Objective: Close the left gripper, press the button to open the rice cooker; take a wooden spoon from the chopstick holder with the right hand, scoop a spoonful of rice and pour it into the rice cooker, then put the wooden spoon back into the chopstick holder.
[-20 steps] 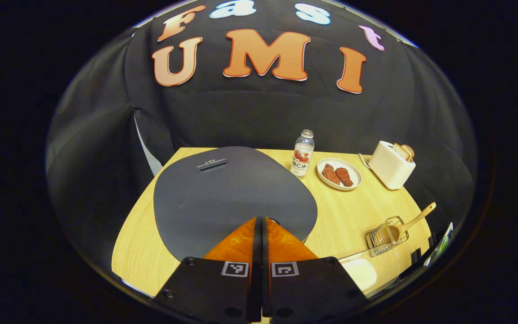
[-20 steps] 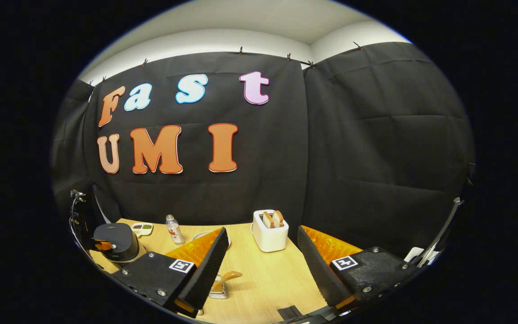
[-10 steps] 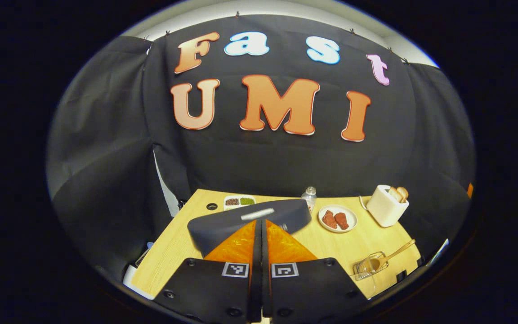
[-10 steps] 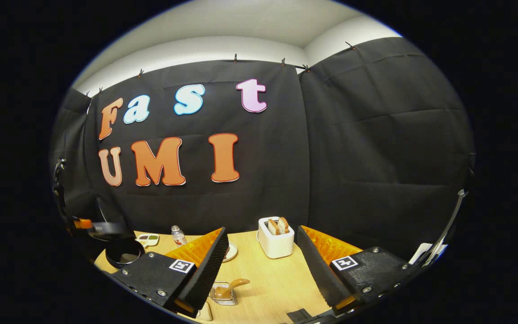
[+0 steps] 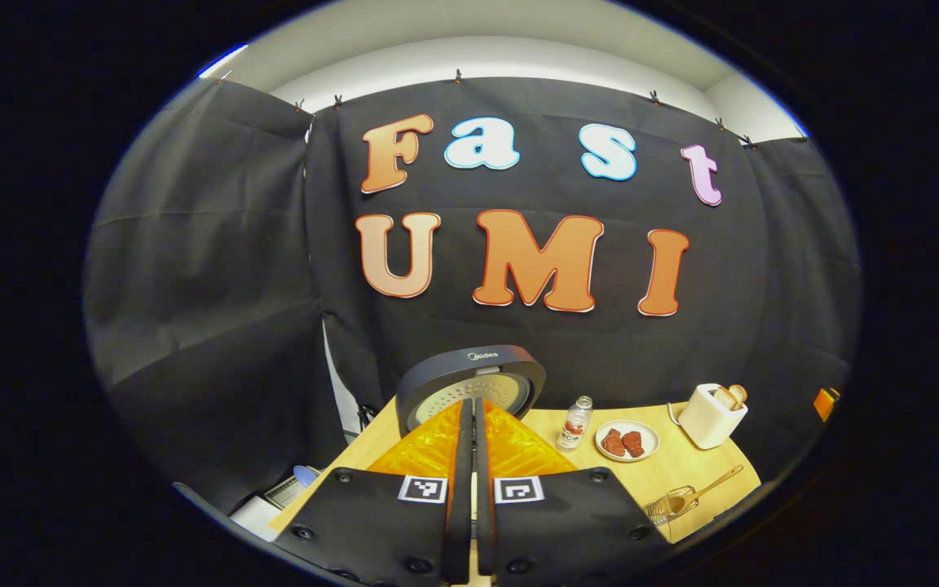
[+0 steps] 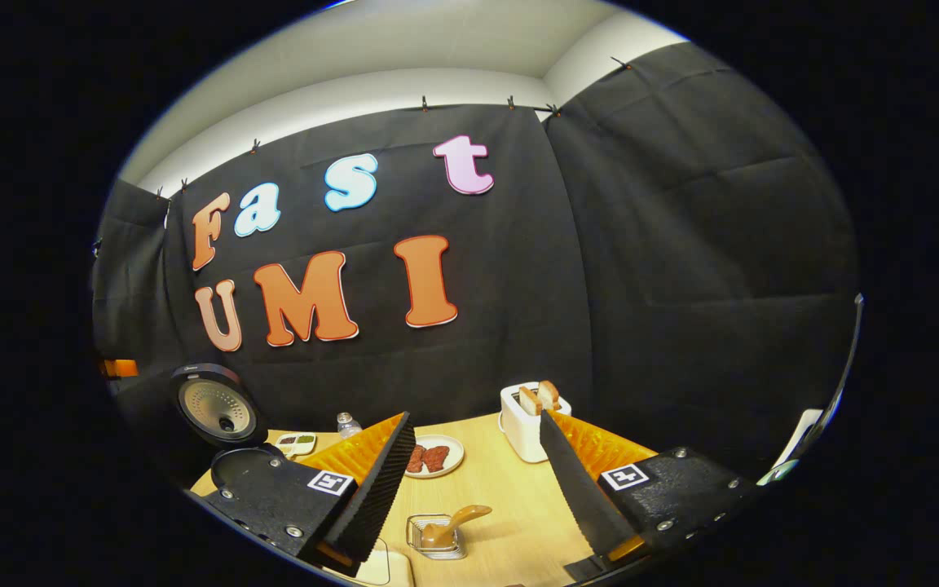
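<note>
The rice cooker stands open now, its lid tipped up so the pale underside faces the room, so by my reckoning the button press is done and everything with the spoon is left. The left gripper is clenched with its fingers pressed flat together on nothing, hovering in front of the raised lid at about twelve o'clock from it. The right gripper is released, jaws spread wide and holding nothing. Between its fingers, low at six o'clock, sits the wire chopstick holder on the wooden table, with the wooden spoon resting in it untouched, handle leaning toward two o'clock. A toaster and a plate of meat sit farther back. Grabbing, scooping, pouring and returning the spoon remain.
</note>
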Action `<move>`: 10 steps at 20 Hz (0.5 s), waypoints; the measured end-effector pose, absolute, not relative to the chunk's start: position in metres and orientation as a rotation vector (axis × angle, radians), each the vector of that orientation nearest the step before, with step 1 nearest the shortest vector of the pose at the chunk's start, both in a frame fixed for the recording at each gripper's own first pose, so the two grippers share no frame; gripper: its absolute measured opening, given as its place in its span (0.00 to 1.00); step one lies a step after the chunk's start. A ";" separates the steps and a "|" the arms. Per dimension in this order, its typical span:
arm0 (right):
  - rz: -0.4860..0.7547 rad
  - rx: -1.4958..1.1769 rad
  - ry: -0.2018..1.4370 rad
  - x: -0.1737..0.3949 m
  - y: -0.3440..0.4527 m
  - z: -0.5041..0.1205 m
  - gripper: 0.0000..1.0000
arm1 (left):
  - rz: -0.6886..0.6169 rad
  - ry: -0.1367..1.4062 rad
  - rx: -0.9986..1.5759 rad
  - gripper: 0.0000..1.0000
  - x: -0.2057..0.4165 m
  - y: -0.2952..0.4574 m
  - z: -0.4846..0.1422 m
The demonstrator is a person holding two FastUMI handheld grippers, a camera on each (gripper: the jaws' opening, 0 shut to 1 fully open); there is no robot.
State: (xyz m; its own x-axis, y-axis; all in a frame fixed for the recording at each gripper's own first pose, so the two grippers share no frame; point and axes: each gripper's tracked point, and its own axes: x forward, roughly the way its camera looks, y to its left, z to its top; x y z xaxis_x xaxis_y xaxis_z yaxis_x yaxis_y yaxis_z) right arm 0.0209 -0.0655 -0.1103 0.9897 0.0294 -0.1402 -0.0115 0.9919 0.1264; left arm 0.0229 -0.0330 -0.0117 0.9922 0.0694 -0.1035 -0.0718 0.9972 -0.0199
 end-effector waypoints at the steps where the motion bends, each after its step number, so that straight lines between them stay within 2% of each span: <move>1: 0.026 0.153 0.162 0.025 -0.063 -0.123 0.95 | 0.096 0.082 -0.005 0.17 0.019 -0.024 -0.007; 2: 0.031 0.184 0.177 0.029 -0.062 -0.135 0.95 | 0.117 0.070 0.013 0.28 0.017 -0.018 -0.003; 4: 0.029 0.245 0.222 0.038 -0.061 -0.163 0.95 | 0.134 0.052 0.007 0.27 0.007 -0.012 0.002; 7: 0.012 0.322 0.279 0.049 -0.061 -0.200 0.95 | 0.135 0.044 -0.031 0.48 0.000 -0.003 0.008; 10: 0.001 0.386 0.319 0.055 -0.061 -0.228 0.95 | 0.140 0.041 -0.056 0.61 -0.005 0.007 0.011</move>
